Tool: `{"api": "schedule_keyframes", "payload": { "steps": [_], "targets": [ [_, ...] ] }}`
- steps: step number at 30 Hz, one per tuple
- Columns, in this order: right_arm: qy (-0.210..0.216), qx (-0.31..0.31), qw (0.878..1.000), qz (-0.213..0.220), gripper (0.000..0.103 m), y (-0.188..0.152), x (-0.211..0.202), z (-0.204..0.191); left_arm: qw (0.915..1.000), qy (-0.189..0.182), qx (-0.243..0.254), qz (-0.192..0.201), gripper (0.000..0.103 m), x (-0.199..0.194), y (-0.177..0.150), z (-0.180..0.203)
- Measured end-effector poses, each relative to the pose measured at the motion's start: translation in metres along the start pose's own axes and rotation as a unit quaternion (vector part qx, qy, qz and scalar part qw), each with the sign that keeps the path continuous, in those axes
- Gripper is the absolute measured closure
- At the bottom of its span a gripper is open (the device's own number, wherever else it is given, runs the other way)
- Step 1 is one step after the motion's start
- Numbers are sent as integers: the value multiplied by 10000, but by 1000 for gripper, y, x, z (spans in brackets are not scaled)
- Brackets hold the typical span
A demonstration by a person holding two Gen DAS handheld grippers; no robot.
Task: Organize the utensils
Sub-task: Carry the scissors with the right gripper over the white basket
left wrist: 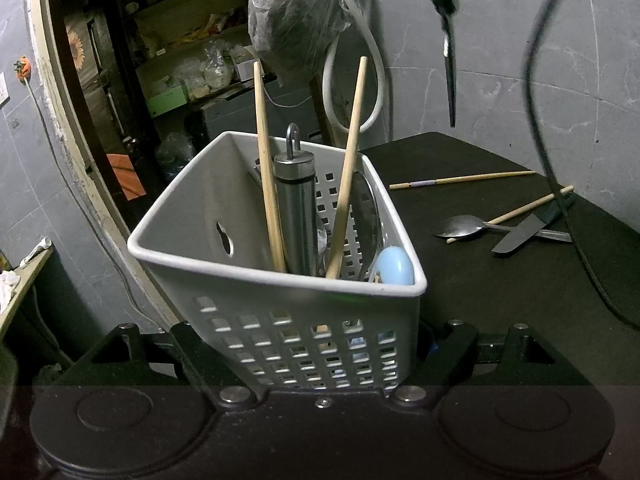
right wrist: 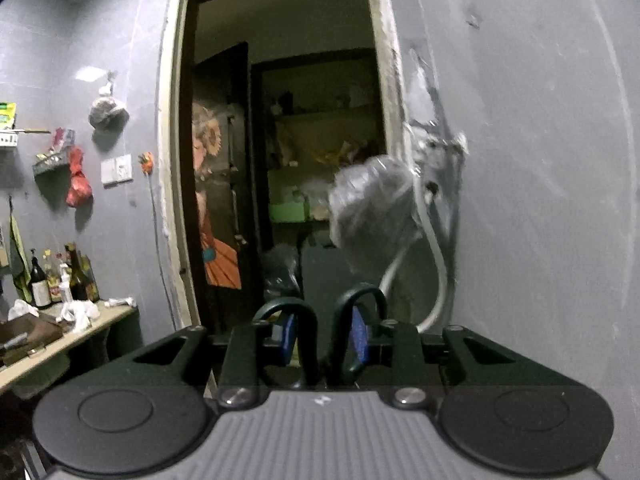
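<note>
Your left tongs [left wrist: 316, 356] are pinching the white basket [left wrist: 276, 280], one finger against each side of its perforated lower wall. The basket sits at the near left corner of the dark desk [left wrist: 500, 288]. Inside it stand two wooden chopsticks [left wrist: 267, 168], a steel cylinder with a hook [left wrist: 296, 208], a ladle [left wrist: 366, 220] leaning on the right wall, and a pale blue spoon end [left wrist: 395, 266] at the near right corner.

Well apart from the basket, on the right of the desk, lie a chopstick with a pale band [left wrist: 460, 179], another chopstick [left wrist: 516, 211], a metal spoon [left wrist: 464, 227] and a knife [left wrist: 520, 234], the last three crossing each other.

Your right tongs [right wrist: 320, 344] are pinching a pair of scissors [right wrist: 352, 332] by the dark green handle loops, held up in front of a doorway [right wrist: 280, 140]. In the left view the scissor blades [left wrist: 450, 80] hang point down above the desk's far edge. A filled plastic bag [left wrist: 292, 20] hangs on the wall behind.
</note>
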State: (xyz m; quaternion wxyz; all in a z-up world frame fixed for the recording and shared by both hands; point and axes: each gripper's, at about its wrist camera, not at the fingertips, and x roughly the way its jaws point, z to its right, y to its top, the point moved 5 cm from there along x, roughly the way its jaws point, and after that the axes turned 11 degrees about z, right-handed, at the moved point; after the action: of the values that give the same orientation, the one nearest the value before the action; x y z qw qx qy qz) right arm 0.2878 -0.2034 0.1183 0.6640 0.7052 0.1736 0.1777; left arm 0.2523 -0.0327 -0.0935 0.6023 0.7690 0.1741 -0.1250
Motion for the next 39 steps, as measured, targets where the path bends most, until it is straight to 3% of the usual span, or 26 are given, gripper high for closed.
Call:
{"api": "schedule_keyframes", "payload": {
  "steps": [11,23,39],
  "targets": [
    [674,-165,9976,-45,70,18,33,-47,10000,24,-19,-6,18,0,1,0],
    [1315,-206,9911,-64,70,8,36,-83,10000,45,-33,-2,18,1,0,1],
    [1671,-206,9855,196,71,10,28,-98,10000,44,12,3,18,1,0,3]
  ]
}}
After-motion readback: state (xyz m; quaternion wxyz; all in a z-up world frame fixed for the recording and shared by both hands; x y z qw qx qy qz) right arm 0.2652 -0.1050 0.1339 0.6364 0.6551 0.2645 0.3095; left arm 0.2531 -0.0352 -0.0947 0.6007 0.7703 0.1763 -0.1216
